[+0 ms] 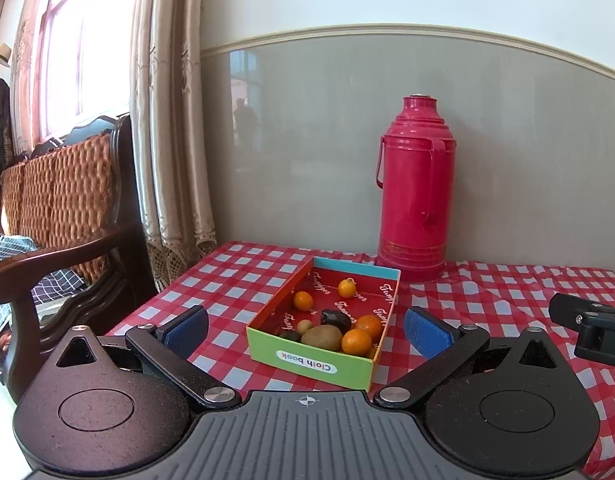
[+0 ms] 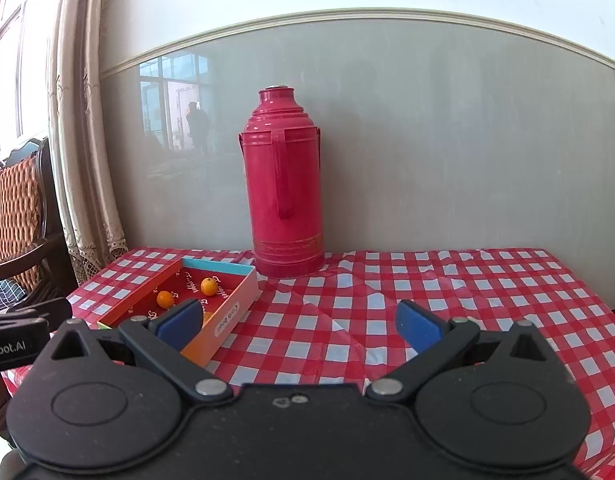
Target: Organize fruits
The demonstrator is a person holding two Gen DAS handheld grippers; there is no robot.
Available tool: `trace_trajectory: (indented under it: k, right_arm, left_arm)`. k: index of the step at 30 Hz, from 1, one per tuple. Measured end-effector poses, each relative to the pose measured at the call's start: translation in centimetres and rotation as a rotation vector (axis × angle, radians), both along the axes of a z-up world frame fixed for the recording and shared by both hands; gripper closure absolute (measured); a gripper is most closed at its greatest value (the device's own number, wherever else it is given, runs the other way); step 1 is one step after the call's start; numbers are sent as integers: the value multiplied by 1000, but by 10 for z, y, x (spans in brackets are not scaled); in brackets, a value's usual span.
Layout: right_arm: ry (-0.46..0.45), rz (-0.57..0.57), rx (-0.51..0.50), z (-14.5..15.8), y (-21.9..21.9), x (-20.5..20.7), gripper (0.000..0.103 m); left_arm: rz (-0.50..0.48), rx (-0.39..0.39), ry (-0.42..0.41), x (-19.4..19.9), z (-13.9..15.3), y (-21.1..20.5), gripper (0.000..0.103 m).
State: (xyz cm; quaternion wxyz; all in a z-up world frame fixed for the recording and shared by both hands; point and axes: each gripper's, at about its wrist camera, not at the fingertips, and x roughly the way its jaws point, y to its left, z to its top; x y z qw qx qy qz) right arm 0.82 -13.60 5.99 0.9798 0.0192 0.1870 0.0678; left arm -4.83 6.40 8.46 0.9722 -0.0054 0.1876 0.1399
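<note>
A: Where are we in the job?

B: By the look of it, either the very start or the very end — every fruit I can see lies inside the cardboard box (image 1: 313, 362), and none lies on the checked tablecloth (image 2: 387, 304). The left gripper (image 1: 307, 326) hangs with its jaws spread wide and nothing between them, lined up on the box's near green end. The right gripper (image 2: 299, 322) is just as wide and bare, over bare cloth beside the box.

A: So what does the next move ask for?

B: If sorting is meant, a reach down over the wall of the box to one fruit. They crowd the near end — a kiwi (image 1: 321, 337) touching a mandarin (image 1: 356, 342), another mandarin (image 1: 368, 326) behind, a dark fruit (image 1: 336, 317) I cannot name between them. Picking one without nudging its neighbours looks tricky.

A: And the easier targets?

B: Two small orange fruits (image 1: 346, 288) sit apart toward the far end. The box stands at the table's left, just in front of the red thermos flask (image 1: 415, 188)
</note>
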Motion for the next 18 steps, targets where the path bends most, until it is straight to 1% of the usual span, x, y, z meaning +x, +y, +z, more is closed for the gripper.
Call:
trace_trajectory:
  k: [7,11,17,18]
  right_arm:
    - [13,2,9,-5,-2,1,6]
    - [21,4,4,-9,-1,4,6]
    - [41,13,19,-17,-6,12,6]
    - [46,7,24,-19,-9,15,6]
  left_arm:
    - [-8,-16,16,6,-5,-2,0]
    - [-15,0,24,9,-11,-7,0]
    - [-41,-11,18,17,-19,-12,0]
    - [-37,1,18,19,-20,-15,0]
